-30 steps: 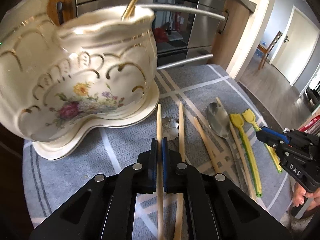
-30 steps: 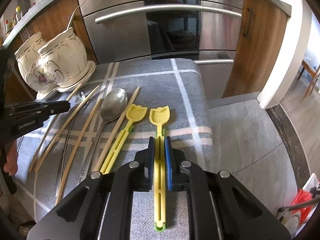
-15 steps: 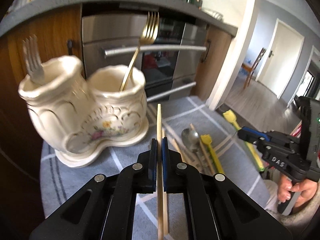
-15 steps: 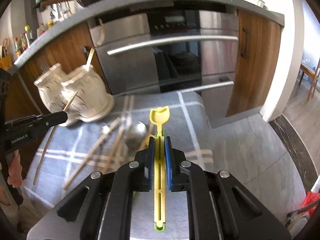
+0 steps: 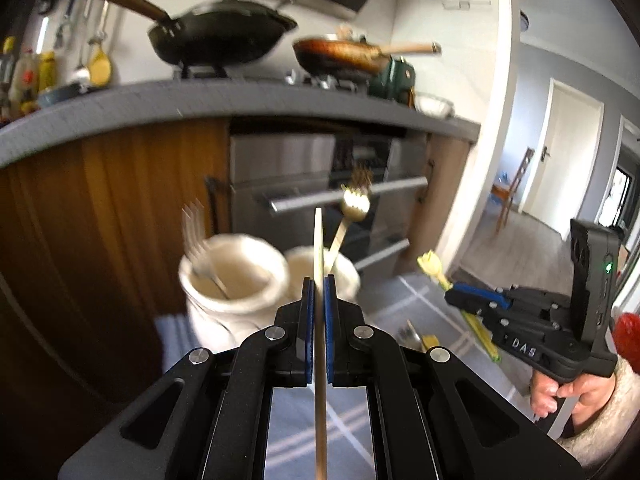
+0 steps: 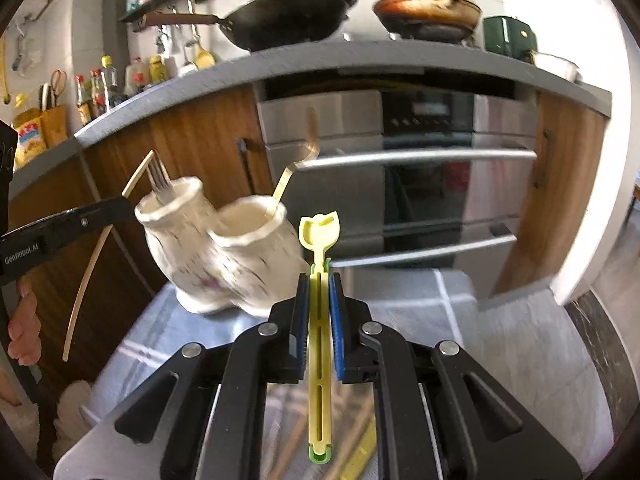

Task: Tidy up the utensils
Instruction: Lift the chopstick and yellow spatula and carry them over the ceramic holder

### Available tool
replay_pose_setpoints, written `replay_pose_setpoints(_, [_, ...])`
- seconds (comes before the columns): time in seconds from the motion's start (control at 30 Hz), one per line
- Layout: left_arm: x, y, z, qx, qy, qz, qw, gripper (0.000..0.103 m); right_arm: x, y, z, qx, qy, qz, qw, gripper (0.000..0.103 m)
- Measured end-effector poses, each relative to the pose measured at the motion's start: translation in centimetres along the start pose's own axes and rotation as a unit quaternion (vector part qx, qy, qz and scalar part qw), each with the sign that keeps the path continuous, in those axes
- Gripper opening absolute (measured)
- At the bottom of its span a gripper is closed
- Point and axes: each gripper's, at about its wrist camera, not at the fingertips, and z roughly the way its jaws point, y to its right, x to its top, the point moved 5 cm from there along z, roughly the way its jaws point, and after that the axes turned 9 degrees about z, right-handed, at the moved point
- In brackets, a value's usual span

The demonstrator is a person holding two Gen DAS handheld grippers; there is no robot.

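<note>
Both grippers lifted, each clamped on a utensil

Blur smears the holder; "DAS" and "GenRobot.AI" read on the tools. The left gripper pinches a chopstick, the right gripper a yellow stick, both raised off the cloth since earlier, near the holder.

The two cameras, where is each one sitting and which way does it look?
Left wrist: sits on the left tool, shut on a wooden chopstick, facing the oven; the right tool and hand show at right.
Right wrist: sits on the right tool, shut on a yellow utensil, facing the oven; the left tool shows at left.
Both share the ceramic holder and each other's tool.
</note>
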Motion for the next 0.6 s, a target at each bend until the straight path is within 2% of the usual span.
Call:
replay_pose_setpoints(0.13, [2.5, -2.5, -0.4, 0.011, 0.034, -0.004, 0.9993, 0.005, 2.4, -2.3, 1.0, 0.031, 0.017, 0.002, 0.999, 0.01])
replay_pose_setpoints(0.37, [6.1, -3.8, 0.9, 0.025, 0.094, 0.014, 0.9951, 0.005, 6.4, -5.3, 2.9, 0.082, 0.057, 0.014, 0.995, 0.01])
replay_pose_setpoints(0.5, [7.1, -4.2, 2.5, 0.033, 0.117, 0.018, 0.9924, 0.005, 7.8, -6.2, 4.6, 0.105, 0.079, 0.024, 0.991, 0.01])
replay_pose_setpoints(0.6, [7.3, -4.8, 3.7, 0.037, 0.12, 0.011, 0.9921, 0.005, 8.2, -6.4, 5.8, 0.109, 0.09, 0.031, 0.99, 0.01])
